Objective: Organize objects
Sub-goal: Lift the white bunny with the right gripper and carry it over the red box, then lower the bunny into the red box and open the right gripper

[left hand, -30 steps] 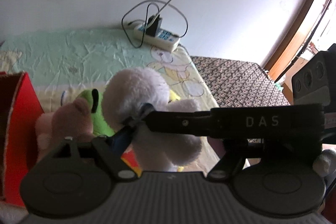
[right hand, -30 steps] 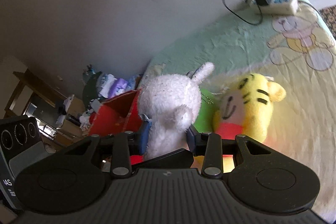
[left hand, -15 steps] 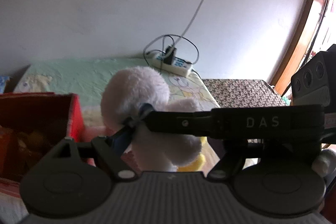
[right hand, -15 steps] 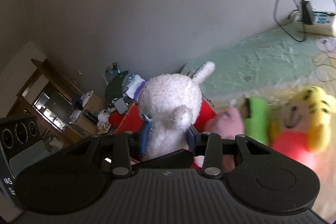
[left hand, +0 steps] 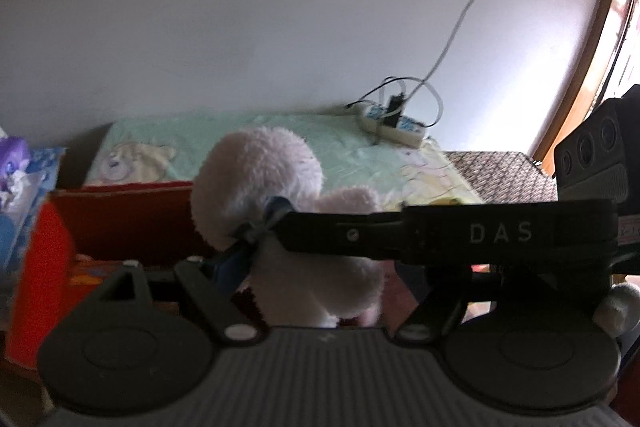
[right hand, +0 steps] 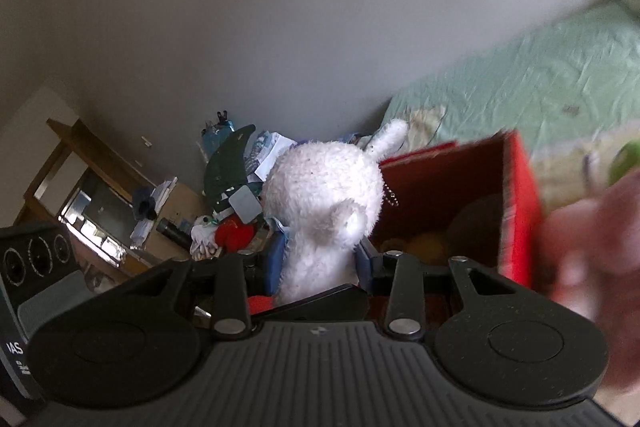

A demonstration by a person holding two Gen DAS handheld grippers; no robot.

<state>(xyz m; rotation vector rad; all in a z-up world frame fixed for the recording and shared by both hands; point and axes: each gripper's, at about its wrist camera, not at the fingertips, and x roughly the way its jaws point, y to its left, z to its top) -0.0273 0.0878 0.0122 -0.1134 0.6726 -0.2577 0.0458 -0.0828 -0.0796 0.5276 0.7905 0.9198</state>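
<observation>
Right claw (right hand: 320, 263): blue pads clamped either side of the white plush toy (right hand: 324, 203), gripping its body just below the head; one long ear sticks up toward 1 o'clock, a bead chain hangs off its right side. Left claw (left hand: 316, 259): clamped on the same white plush toy (left hand: 280, 211), blue pad pressed in at the neck, with the right claw's black finger crossing in from 3 o'clock to the same spot. The toy hangs above the open red box (right hand: 516, 211), whose inside holds dark and yellow shapes, too dim to identify. At 3 o'clock of the box, blurred pink plush (right hand: 592, 259). Beyond the box, a bed (left hand: 224, 131) with a green sheet; a power strip (left hand: 394, 125) with cables sits at its far edge by the wall. At 9 o'clock in the right wrist view, a cluttered wooden desk (right hand: 100, 195).
</observation>
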